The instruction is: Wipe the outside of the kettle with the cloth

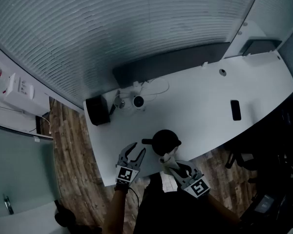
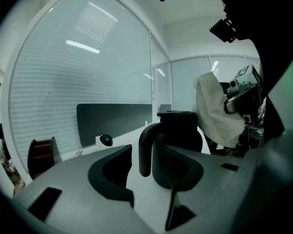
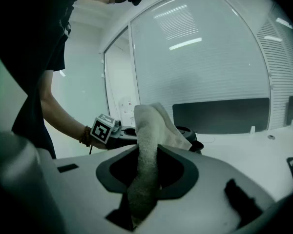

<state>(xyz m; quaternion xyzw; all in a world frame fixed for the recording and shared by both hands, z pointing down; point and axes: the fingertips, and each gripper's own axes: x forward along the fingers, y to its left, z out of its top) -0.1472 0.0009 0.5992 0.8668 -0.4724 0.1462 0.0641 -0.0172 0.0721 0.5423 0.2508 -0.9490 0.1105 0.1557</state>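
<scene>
A black kettle (image 1: 164, 140) stands near the front edge of the white table (image 1: 200, 101). In the left gripper view the kettle (image 2: 180, 135) fills the middle, its handle (image 2: 145, 147) upright in line with the gap of my left gripper (image 2: 144, 172). Those jaws stand wide and touch nothing. My left gripper (image 1: 133, 153) sits just left of the kettle. My right gripper (image 1: 174, 164) is shut on a pale cloth (image 3: 149, 126), bunched and hanging between its jaws, close to the kettle's near right side (image 3: 193, 135). The cloth (image 2: 216, 112) hides part of the kettle.
A black box (image 1: 96, 110) and small white devices with cables (image 1: 136, 101) sit at the table's far left. A dark phone (image 1: 236, 109) lies to the right. A dark panel (image 1: 171, 60) runs along the back edge below glass walls with blinds. Wooden floor shows at left.
</scene>
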